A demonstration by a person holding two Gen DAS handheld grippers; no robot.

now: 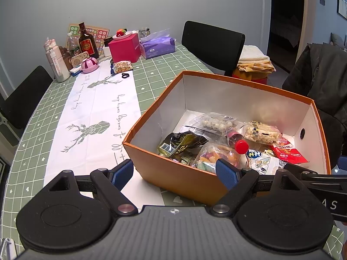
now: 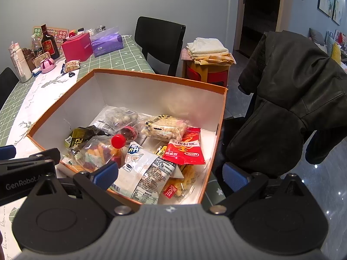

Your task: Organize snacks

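Right up close, the left gripper (image 1: 174, 172) hangs spread wide with nothing between its blue pads, straddling the near corner of the orange box (image 1: 180, 177). The right gripper (image 2: 171, 174) is spread just as wide and just as empty, low over the box's near wall.

And the box is well stocked. By the look of it, most of the job is done: nearly every snack in view is already inside. There's a dark crumpled packet (image 1: 182, 146) at the near left, a clear bag of colourful candy (image 1: 219, 157) beside it, and a small bottle with a red cap (image 1: 241, 146) lying among them. Further back sits a clear bag of pale round balls (image 1: 215, 123) and a bag of puffed rice cakes (image 1: 261, 133). Toward the right wall, a red packet (image 2: 184, 151) overlaps a white packet with blue print (image 2: 144, 169), and a bag of yellow sticks (image 2: 184, 181) is wedged in the near corner.

What's left? One loose snack bag (image 1: 123, 66) sits well apart at the far end of the table (image 1: 151, 75), near the pink box (image 1: 125, 47) and the tissue pack (image 1: 157, 46). That looks like the last piece to bring over, unless it belongs with the clutter there. The pile inside is a jumble, so some tidying may remain.
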